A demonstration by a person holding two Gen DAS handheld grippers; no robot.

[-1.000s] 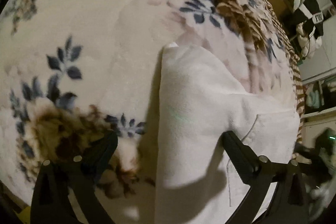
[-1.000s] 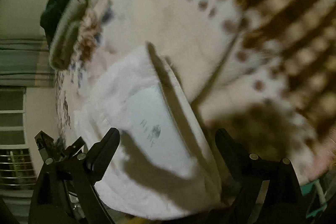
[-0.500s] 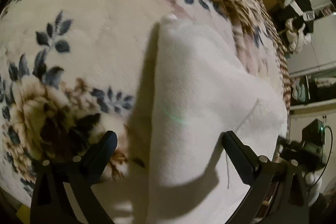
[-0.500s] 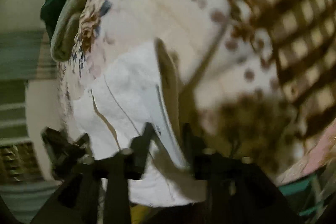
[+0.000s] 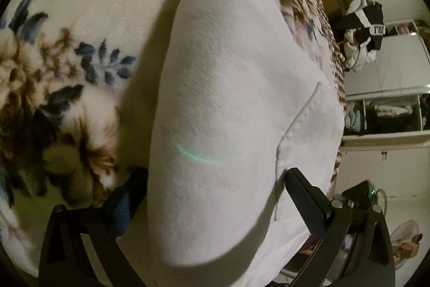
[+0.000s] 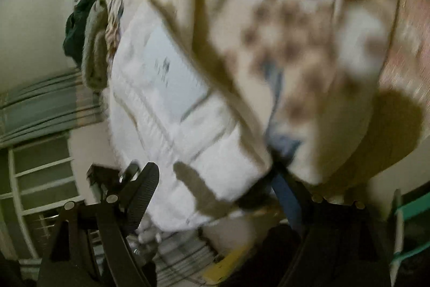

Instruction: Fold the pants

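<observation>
The white pants [image 5: 228, 98] are straddled by the wide-open left claw [image 5: 212, 179]; the right claw [image 6: 212, 179], seemingly open, is blurred. Gripping comes next.

White pants [image 5: 228, 98] folded, lying on floral blanket.

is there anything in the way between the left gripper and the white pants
Nothing visible. The white pants lie on the floral blanket and already reach between the open fingers of the left gripper, with no other object between them.
</observation>
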